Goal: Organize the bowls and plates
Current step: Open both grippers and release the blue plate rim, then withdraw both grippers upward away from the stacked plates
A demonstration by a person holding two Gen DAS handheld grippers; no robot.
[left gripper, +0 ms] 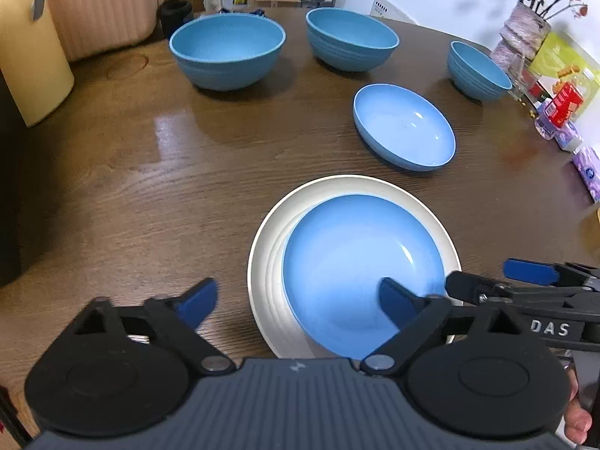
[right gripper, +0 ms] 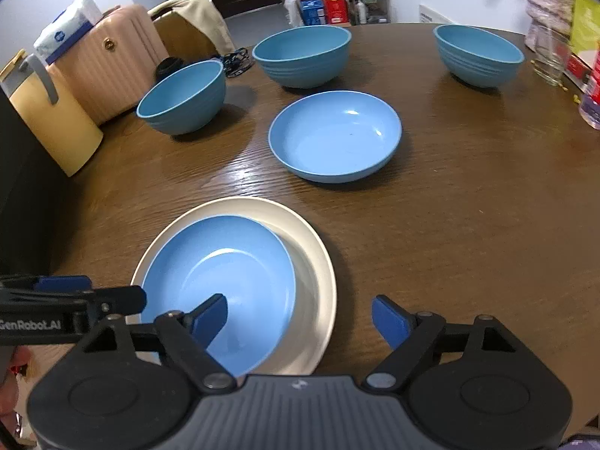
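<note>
Shallow blue bowl (left gripper: 356,270) rests upright on white plate (left gripper: 262,273).

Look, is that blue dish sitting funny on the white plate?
Yes, a bit. The blue dish sits off-centre on the white plate, pushed toward one side so far more white rim shows on the other. Nothing looks spilled or broken.

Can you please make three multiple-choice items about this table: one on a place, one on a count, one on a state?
1. Where does the nearest shallow blue dish sit?
A. in a deep bowl
B. on the white plate
C. on the bare table

2. How many deep blue bowls stand at the back?
A. two
B. three
C. five

3. How are both grippers?
A. open, holding nothing
B. shut on the plate
C. shut on a bowl

Answers: 1 B, white rim shows around it. 2 B, three stand in a row. 3 A, left gripper and right gripper show spread fingers.
</note>
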